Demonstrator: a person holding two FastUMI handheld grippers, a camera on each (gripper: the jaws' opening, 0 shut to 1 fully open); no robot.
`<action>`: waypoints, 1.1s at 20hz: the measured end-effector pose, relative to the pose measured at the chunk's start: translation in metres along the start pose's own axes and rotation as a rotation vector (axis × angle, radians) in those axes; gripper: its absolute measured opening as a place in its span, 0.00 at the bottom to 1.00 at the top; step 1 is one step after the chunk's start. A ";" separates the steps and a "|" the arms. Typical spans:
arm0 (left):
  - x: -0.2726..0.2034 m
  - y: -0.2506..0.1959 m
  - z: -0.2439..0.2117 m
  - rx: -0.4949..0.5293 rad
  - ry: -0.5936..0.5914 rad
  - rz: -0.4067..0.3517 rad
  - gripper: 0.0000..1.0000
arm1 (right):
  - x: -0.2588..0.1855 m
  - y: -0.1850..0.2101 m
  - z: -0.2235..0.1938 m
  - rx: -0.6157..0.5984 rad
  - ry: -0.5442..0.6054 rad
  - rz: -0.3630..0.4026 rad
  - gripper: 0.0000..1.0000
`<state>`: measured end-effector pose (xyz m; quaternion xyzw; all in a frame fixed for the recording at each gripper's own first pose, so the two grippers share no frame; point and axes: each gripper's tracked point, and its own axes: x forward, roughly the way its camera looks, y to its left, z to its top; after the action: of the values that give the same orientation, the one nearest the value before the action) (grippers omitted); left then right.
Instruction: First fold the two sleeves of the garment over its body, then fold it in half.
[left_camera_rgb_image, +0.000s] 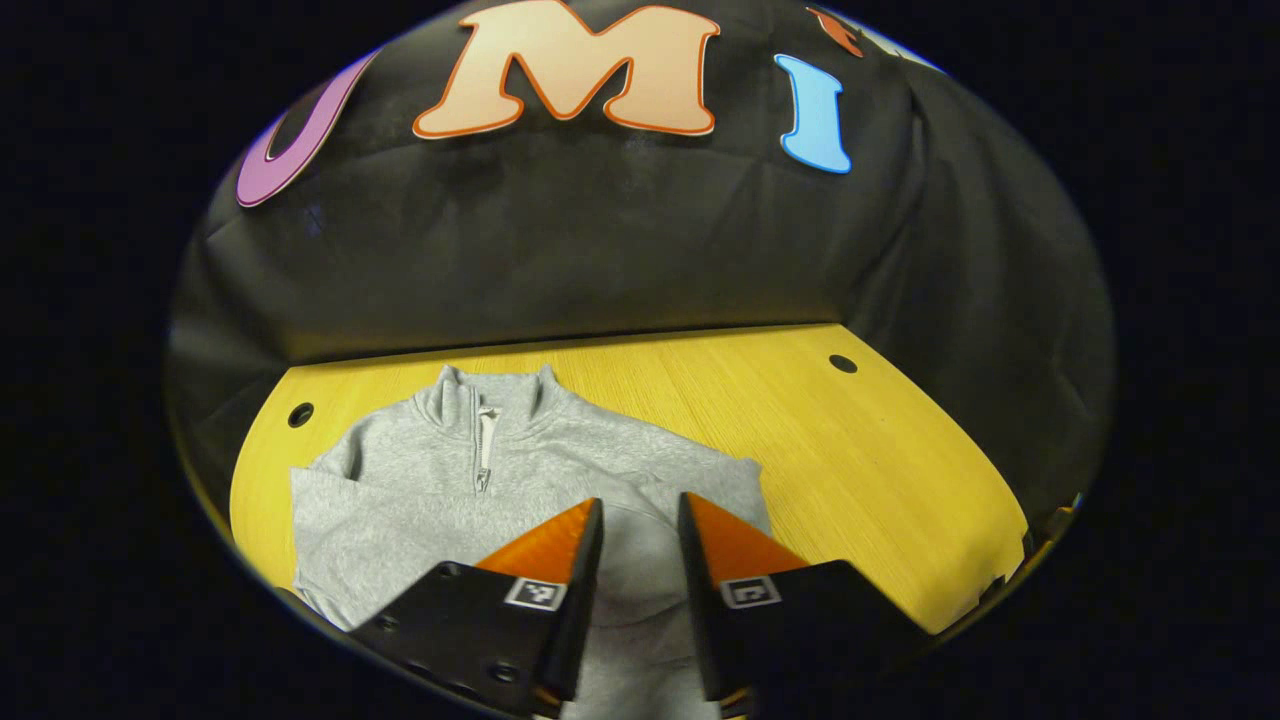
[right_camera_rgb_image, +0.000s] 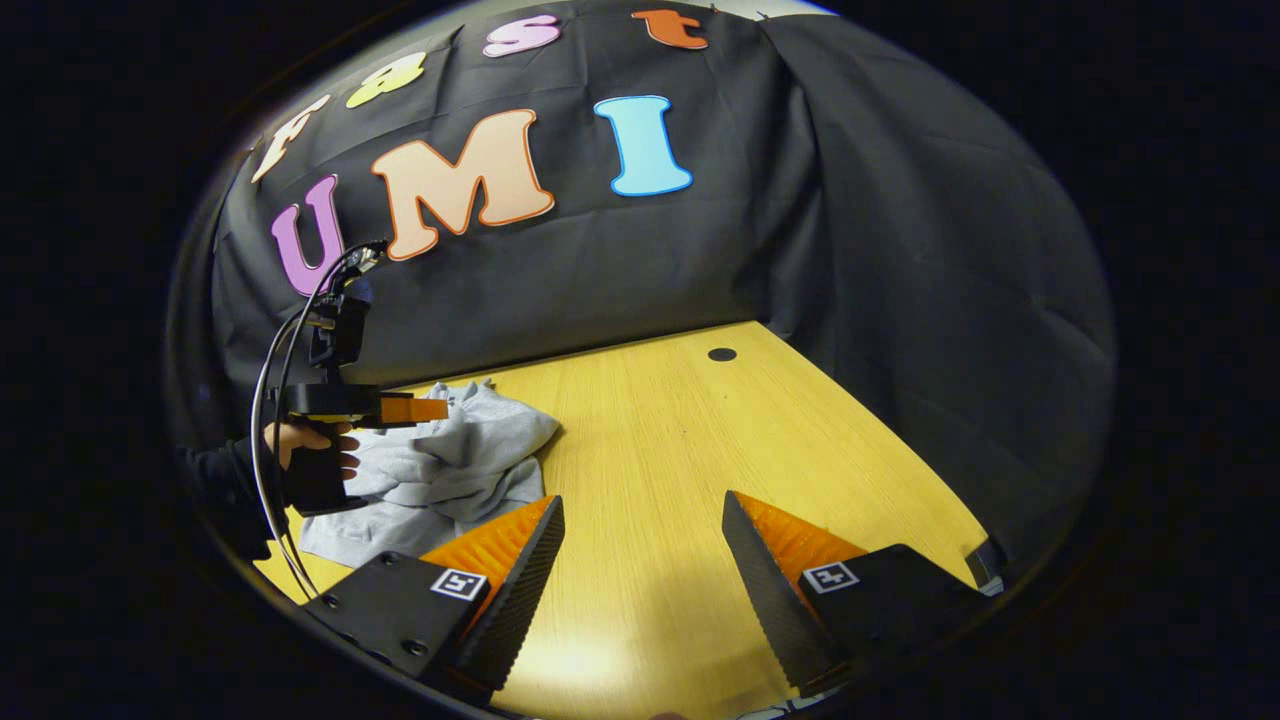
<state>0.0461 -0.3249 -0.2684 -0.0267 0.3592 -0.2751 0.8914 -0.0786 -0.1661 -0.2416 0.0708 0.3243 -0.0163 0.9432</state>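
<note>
In the left gripper view, my left claw (left_camera_rgb_image: 640, 520) hung over the grey pullover (left_camera_rgb_image: 470, 480), its two fingers parted by a narrow gap with nothing pinched between them. The pullover lay flat on the yellow wooden bench (left_camera_rgb_image: 850, 470), collar and short zipper (left_camera_rgb_image: 484, 440) toward twelve o'clock, its body running down under my fingers at six. One sleeve (left_camera_rgb_image: 340, 510) lay folded across the chest at about eight o'clock. Two dark round holes sat in the bench top, one (left_camera_rgb_image: 300, 414) at nine o'clock from the collar and one (left_camera_rgb_image: 843, 363) at two o'clock, near the black cloth wall (left_camera_rgb_image: 640, 250).

In the right gripper view, my right claw (right_camera_rgb_image: 640, 520) stood wide open above bare bench (right_camera_rgb_image: 680, 450), gripping nothing. The pullover (right_camera_rgb_image: 450, 460) lay off at about ten o'clock from those fingers, bunched and rumpled from this angle. Above it, at nine o'clock, hovered my left claw (right_camera_rgb_image: 425, 409), with my hand (right_camera_rgb_image: 315, 445) wrapped around its handle and a black cable (right_camera_rgb_image: 270, 400) looping beside it. I could not tell from here whether its tips touched the fabric.
</note>
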 end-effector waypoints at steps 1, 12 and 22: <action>-0.005 0.001 0.003 0.003 -0.016 -0.006 0.58 | 0.003 0.006 0.001 -0.006 0.000 0.010 0.98; -0.093 0.097 0.011 -0.027 -0.138 0.123 0.95 | 0.035 0.080 0.017 -0.069 0.005 0.123 0.98; -0.168 0.202 -0.057 -0.117 -0.105 0.310 0.95 | 0.054 0.122 -0.008 -0.106 0.056 0.149 0.95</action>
<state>0.0047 -0.0595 -0.2554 -0.0374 0.3275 -0.1111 0.9376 -0.0314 -0.0433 -0.2663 0.0452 0.3446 0.0733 0.9348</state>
